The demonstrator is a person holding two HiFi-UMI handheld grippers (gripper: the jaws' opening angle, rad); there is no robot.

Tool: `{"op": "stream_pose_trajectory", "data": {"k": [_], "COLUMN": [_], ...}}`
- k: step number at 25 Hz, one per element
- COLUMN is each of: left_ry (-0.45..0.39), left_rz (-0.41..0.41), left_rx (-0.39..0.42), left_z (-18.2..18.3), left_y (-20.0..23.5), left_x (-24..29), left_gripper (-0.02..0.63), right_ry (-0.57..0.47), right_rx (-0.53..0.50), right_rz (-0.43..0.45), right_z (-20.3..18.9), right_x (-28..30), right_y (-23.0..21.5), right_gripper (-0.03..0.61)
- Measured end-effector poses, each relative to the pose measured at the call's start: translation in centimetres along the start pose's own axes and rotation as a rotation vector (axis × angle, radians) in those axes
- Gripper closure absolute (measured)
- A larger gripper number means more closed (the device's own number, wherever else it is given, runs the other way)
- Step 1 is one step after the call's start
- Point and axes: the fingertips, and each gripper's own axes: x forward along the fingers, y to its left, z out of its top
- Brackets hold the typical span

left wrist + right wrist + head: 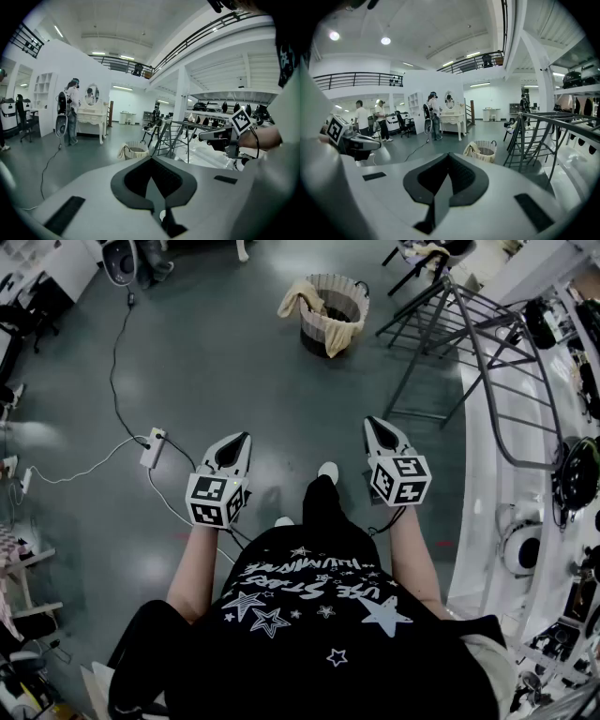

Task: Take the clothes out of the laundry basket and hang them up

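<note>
The woven laundry basket (335, 311) stands on the grey floor well ahead of me, with a pale yellow cloth (300, 298) draped over its left rim. To its right is the metal drying rack (469, 329), with no clothes on it. Both grippers are held out at waist height, far short of the basket. My left gripper (246, 437) is shut and holds nothing, and so is my right gripper (369, 422). The basket (135, 151) and rack (180, 133) show past the shut left gripper (151, 159). In the right gripper view, basket (486, 151) and rack (543, 136) lie beyond the shut right gripper (449, 155).
A white power strip (153, 447) with cables lies on the floor at my left. A white ledge (497, 474) with black gear runs along the right. People (361, 117) stand by desks and a white dresser (452, 123) farther back.
</note>
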Motion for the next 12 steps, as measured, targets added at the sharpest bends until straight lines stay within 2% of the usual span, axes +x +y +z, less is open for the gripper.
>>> {"op": "stream_pose_trajectory", "data": {"k": [7, 12], "left_ry": [-0.021, 0.019], "left_rz": [-0.013, -0.017], "left_rx": [0.003, -0.019], "left_z": [1.0, 0.8], "left_y": [-0.4, -0.9], "left_x": [2.4, 4.3], "left_gripper": [0.597, 0.597], "right_ry": [0.003, 0.010], "right_rx": [0.019, 0.004], "right_rz": [-0.014, -0.001], "right_z": [0.2, 0.3], "right_x": [1.4, 2.0], "right_y": [-1.7, -3.0], "right_gripper": [0.571, 0.571]}}
